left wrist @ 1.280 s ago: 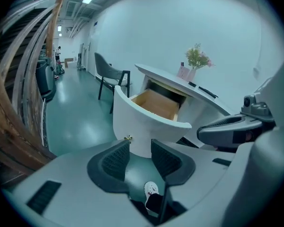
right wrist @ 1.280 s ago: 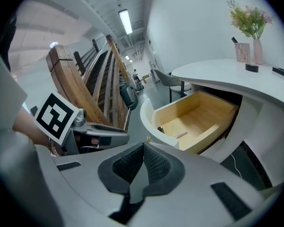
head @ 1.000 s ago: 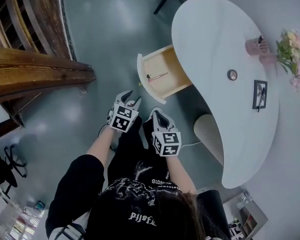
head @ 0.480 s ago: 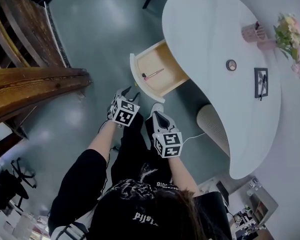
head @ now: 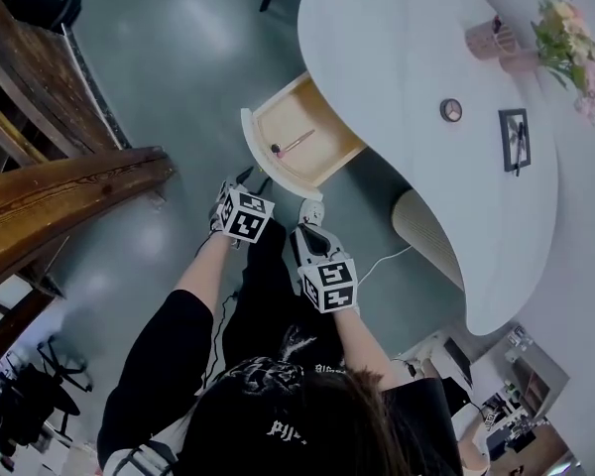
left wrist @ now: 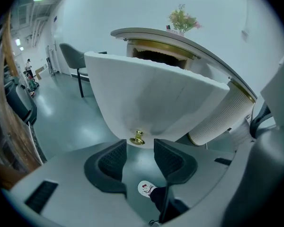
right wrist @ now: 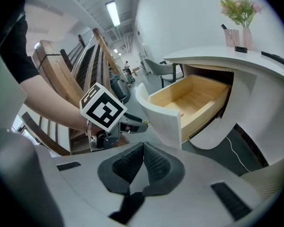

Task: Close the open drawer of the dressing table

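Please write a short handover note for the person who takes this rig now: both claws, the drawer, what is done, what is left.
Left claw: open, empty, with the small brass knob just ahead of its tips.
Right claw: shut, empty, off to the side of the drawer.
The white curved-front wooden drawer stands pulled out of the white curved-top dressing table.
Done: nothing yet; no push on the front can be seen.
Left: press the front in until it closes.

No legible words or numbers anywhere. White lettering on the black shirt [head: 228, 395], at six o'clock of the head view, too blurred to read. Square black-and-white code markers on the cubes of the left gripper [head: 250, 179] and right gripper [head: 315, 234]. Three-spoked ring emblem [head: 450, 110] on the tabletop [head: 397, 58], at two o'clock.
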The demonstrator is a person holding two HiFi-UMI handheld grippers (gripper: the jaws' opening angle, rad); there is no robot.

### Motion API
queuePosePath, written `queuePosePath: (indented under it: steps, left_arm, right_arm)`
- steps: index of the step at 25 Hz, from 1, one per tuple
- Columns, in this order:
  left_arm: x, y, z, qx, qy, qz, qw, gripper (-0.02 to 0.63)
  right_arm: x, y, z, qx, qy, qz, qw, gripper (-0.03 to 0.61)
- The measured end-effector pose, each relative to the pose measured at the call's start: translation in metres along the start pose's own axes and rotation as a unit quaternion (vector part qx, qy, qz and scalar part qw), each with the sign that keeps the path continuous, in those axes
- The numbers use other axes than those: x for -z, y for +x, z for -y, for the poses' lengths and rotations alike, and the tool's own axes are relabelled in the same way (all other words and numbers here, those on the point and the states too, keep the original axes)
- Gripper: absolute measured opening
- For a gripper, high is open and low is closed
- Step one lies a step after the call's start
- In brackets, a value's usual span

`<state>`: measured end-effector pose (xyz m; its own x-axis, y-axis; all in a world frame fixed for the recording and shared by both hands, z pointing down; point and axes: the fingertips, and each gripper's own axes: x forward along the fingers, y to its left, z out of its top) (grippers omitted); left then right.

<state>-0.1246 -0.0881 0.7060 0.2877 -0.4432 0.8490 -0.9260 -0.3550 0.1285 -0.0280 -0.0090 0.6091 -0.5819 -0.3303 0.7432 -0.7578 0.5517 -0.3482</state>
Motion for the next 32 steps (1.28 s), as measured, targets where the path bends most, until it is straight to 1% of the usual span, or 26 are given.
queuePosePath:
  steps: [4,8,10,15,18,21,23,27,32]
  left_arm:
    - [-0.003,0.008,-0.003,0.005,0.029,-0.008,0.9995,0.174]
    - [-0.004,0.014,-0.010,0.003,0.029,-0.019,0.9994,0.173]
    - [-0.005,0.016,-0.011,0.005,0.032,-0.023,0.9992,0.162]
    - [-0.004,0.018,-0.006,0.020,0.069,-0.025,0.9971,0.123]
    - [-0.004,0.020,-0.008,0.026,0.059,-0.024,0.9977,0.121]
    - [-0.004,0.021,-0.006,0.030,0.065,-0.020,0.9972,0.120]
    - [-0.005,0.021,-0.006,0.028,0.070,-0.018,0.9970,0.120]
    - [-0.004,0.020,-0.005,0.021,0.064,-0.024,0.9974,0.118]
    - [-0.004,0.019,-0.007,0.017,0.066,-0.022,0.9975,0.118]
  right_arm:
    - [0.004,0.005,-0.007,-0.001,0.001,-0.007,1.000,0.026]
    - [0.004,0.008,-0.011,0.001,0.007,-0.007,1.000,0.026]
    - [0.004,0.010,-0.010,0.006,0.017,-0.004,1.000,0.026]
    - [-0.003,0.014,-0.008,0.021,0.039,0.009,0.999,0.026]
    - [-0.010,0.016,-0.004,0.026,0.049,0.019,0.998,0.026]
    - [-0.011,0.015,0.000,0.032,0.052,0.021,0.998,0.026]
    - [-0.011,0.014,0.002,0.035,0.055,0.021,0.998,0.026]
    - [-0.007,0.013,0.000,0.038,0.061,0.020,0.997,0.026]
    - [-0.006,0.015,-0.009,0.028,0.057,0.019,0.998,0.026]
